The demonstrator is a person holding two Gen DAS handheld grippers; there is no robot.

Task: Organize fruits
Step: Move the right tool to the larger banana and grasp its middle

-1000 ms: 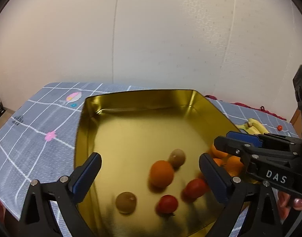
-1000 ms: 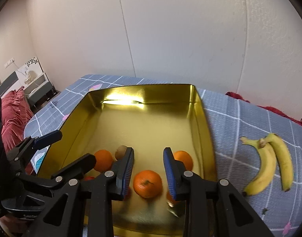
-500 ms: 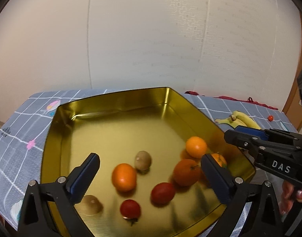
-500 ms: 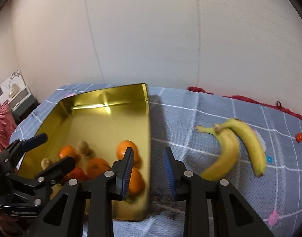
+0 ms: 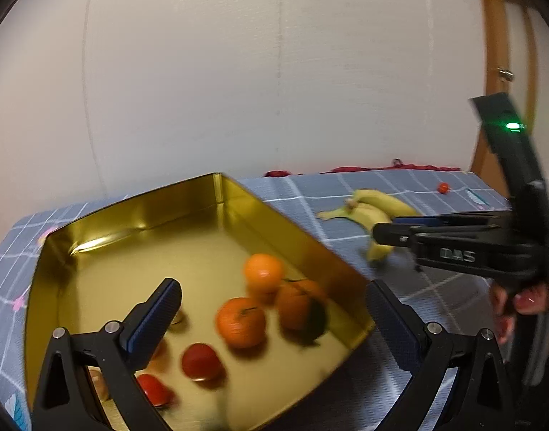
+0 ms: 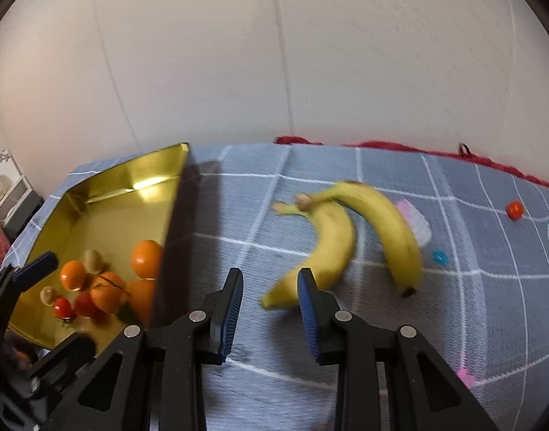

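A gold tray (image 5: 292,230) on the checked cloth holds several oranges (image 5: 241,321), two red tomatoes (image 5: 200,361) and small brown fruits (image 6: 93,260). My left gripper (image 5: 270,287) hangs wide open above the tray's near right corner, touching nothing. Two bananas (image 6: 324,251) joined at the stem lie on the cloth to the right of the tray (image 6: 130,176). My right gripper (image 6: 270,273) is just short of the nearer banana's tip, its jaws drawn close with nothing between them. The left wrist view shows it (image 5: 400,228) from the side, in front of the bananas (image 5: 371,208).
A small red ball (image 6: 515,209) lies on the cloth far right, beyond the bananas. A white wall backs the table, and a red cloth edge (image 6: 382,145) runs along it. A person's hand (image 5: 525,301) holds the right gripper. Bare cloth lies between tray and bananas.
Both views have swung right. My right gripper left the space above the tray and came over the cloth by the bananas. The left gripper drifted toward the tray's right side.
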